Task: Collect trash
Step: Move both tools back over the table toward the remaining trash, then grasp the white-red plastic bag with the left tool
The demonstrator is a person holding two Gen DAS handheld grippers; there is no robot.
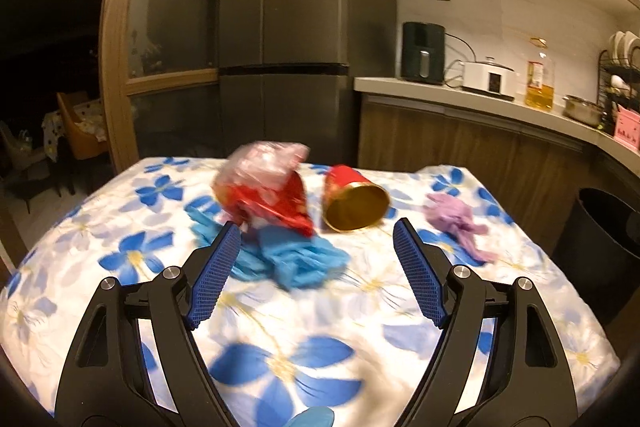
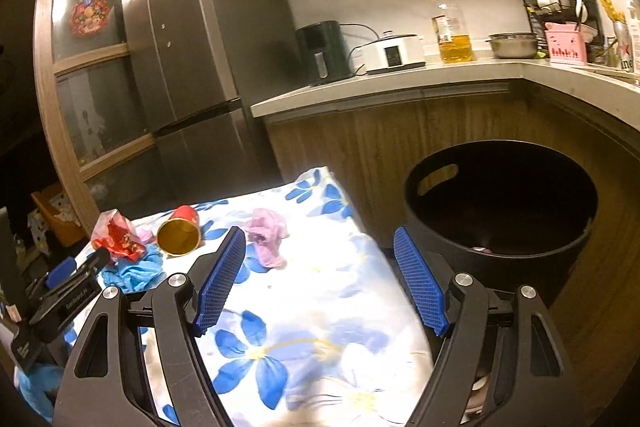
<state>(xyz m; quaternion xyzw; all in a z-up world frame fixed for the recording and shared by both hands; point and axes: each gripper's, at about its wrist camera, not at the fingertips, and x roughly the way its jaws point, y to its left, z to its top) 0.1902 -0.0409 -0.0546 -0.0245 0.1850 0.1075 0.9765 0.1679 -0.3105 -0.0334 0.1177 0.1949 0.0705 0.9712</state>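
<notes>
Left gripper (image 1: 318,239): jaws apart, nothing between the blue pads; hangs over the near part of the flowered cloth (image 1: 280,327) that covers the surface.
Right gripper (image 2: 320,247): jaws apart, empty; sits over the cloth's right edge, with the bin just beyond its right finger.
Blue wad (image 1: 296,263): crumpled, lies on the cloth just past the left gripper's left fingertip.
Red wrapper (image 1: 272,203): crumpled foil with clear plastic bunched on top, resting on the blue wad's far side; blurred.
Cup (image 1: 352,199): red outside, gold inside, on its side with its mouth towards the left wrist camera, just right of the wrapper.
Purple wad (image 1: 456,223): alone on the cloth, right of the cup, nearest the bin side.
Bin (image 2: 500,211): black, round, open-topped, off the surface's right edge; something small and pale shows at its bottom, cannot tell what.
Counter (image 2: 400,83): behind, carries appliances and an oil bottle (image 2: 454,35).
</notes>
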